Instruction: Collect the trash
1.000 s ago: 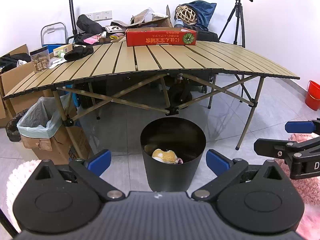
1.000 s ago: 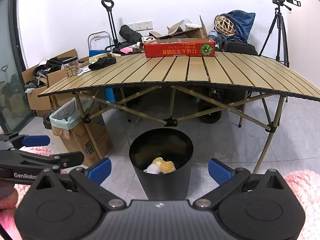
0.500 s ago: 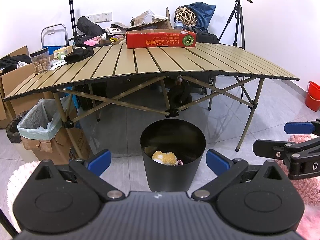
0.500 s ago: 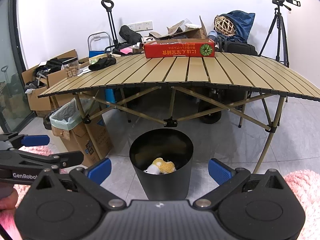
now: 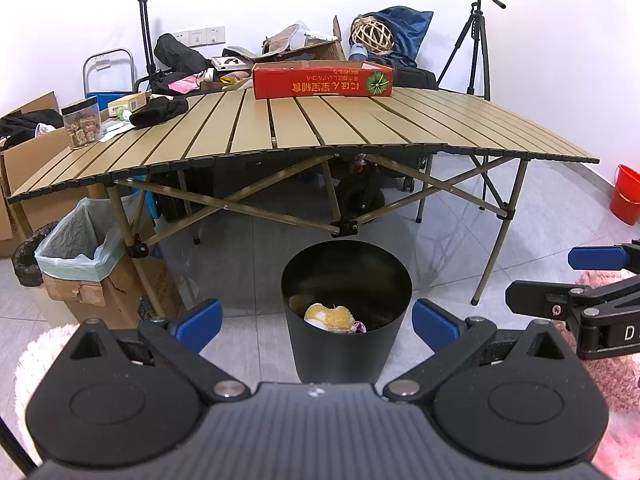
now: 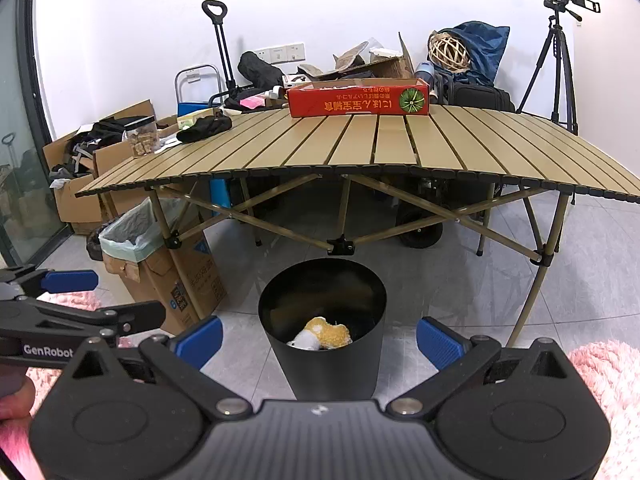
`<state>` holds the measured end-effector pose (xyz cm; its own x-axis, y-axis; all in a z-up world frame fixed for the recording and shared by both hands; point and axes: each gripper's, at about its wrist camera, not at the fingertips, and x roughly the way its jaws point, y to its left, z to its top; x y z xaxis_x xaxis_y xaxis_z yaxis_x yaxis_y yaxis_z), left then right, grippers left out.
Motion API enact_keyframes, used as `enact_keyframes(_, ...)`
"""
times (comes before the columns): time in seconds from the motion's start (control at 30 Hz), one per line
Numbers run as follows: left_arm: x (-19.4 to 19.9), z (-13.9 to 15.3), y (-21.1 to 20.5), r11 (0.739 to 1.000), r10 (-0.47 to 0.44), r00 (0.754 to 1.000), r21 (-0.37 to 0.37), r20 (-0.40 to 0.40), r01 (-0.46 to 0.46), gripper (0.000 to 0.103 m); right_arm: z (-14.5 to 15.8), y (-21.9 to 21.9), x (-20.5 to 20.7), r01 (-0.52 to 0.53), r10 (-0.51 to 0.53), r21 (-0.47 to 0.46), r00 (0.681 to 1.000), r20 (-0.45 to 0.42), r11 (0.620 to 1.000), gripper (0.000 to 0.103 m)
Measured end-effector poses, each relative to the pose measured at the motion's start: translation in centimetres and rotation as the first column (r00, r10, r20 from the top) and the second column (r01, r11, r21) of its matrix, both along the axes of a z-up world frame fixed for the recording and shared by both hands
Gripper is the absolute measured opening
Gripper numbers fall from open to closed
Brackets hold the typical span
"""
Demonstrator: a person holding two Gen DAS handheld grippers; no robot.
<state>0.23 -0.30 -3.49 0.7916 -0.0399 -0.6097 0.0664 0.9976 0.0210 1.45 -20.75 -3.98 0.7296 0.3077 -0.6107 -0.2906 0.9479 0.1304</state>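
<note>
A black round trash bin stands on the tiled floor in front of the folding table, also in the right wrist view. Yellow and white crumpled trash lies inside it, also seen from the right. My left gripper is open and empty, hovering just before the bin. My right gripper is open and empty, beside the left one. The right gripper shows at the right edge of the left wrist view; the left gripper shows at the left edge of the right wrist view.
A slatted folding table holds a red box, a jar and a black cloth. A lined cardboard box stands left of the bin. Pink rugs, a tripod and a red bucket are around.
Both grippers have barely shifted; the view of the table and bin stays nearly the same. Both stay open and empty.
</note>
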Motion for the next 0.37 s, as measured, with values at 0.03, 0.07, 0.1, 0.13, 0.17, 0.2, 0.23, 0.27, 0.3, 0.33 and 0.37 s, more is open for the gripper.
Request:
enact_keyframes(0.03,0.01,-0.01,0.01,1.0,0.001,1.0,-0.001,0.001,-0.001,0.103,0.0,0.01,-0.01,0.0,0.0,0.0,1.0,0.0,1.0,0.103)
enact_keyframes(0.07,0.06,0.07,0.03,1.0,0.001,1.0,0.0,0.002,-0.001,0.103,-0.01,0.01,0.0,0.0,0.0,0.0,1.0,0.0,1.0,0.103)
enact_keyframes(0.1,0.13,0.14,0.05,1.0,0.003,1.0,0.001,0.002,-0.003,0.103,-0.01,0.01,0.0,0.001,-0.001,0.0,1.0,0.0,1.0,0.103)
enact_keyframes(0.13,0.18,0.19,0.07,1.0,0.004,1.0,0.002,0.003,-0.004,0.103,-0.01,0.01,0.0,0.0,0.0,0.0,1.0,0.0,1.0,0.103)
enact_keyframes(0.17,0.24,0.25,0.11,1.0,0.005,1.0,0.0,0.004,-0.005,0.103,-0.02,0.03,-0.01,0.001,-0.001,0.0,1.0,-0.001,1.0,0.103)
enact_keyframes(0.2,0.19,0.29,0.11,1.0,0.007,1.0,-0.002,0.007,-0.007,0.103,-0.02,0.01,-0.01,0.0,0.0,0.0,1.0,-0.001,1.0,0.103)
enact_keyframes(0.23,0.17,0.32,0.13,1.0,0.009,1.0,-0.005,0.011,-0.009,0.103,-0.02,0.01,0.0,0.0,0.0,0.0,1.0,-0.001,1.0,0.103)
enact_keyframes(0.27,0.13,0.38,0.18,1.0,0.012,1.0,-0.007,0.017,-0.012,0.103,-0.01,0.02,-0.01,0.0,0.0,0.0,1.0,-0.002,1.0,0.103)
enact_keyframes(0.3,0.14,0.4,0.19,1.0,0.014,1.0,-0.007,0.019,-0.014,0.103,0.03,0.01,0.01,-0.001,0.001,0.001,1.0,-0.003,1.0,0.103)
enact_keyframes(0.33,0.21,0.37,0.18,1.0,0.014,1.0,-0.007,0.018,-0.014,0.103,0.05,0.05,0.03,-0.001,0.001,0.001,1.0,-0.005,1.0,0.103)
enact_keyframes(0.37,0.24,0.27,0.22,1.0,0.014,1.0,-0.007,0.014,-0.014,0.103,0.04,0.09,0.09,-0.003,0.003,0.002,1.0,-0.007,1.0,0.103)
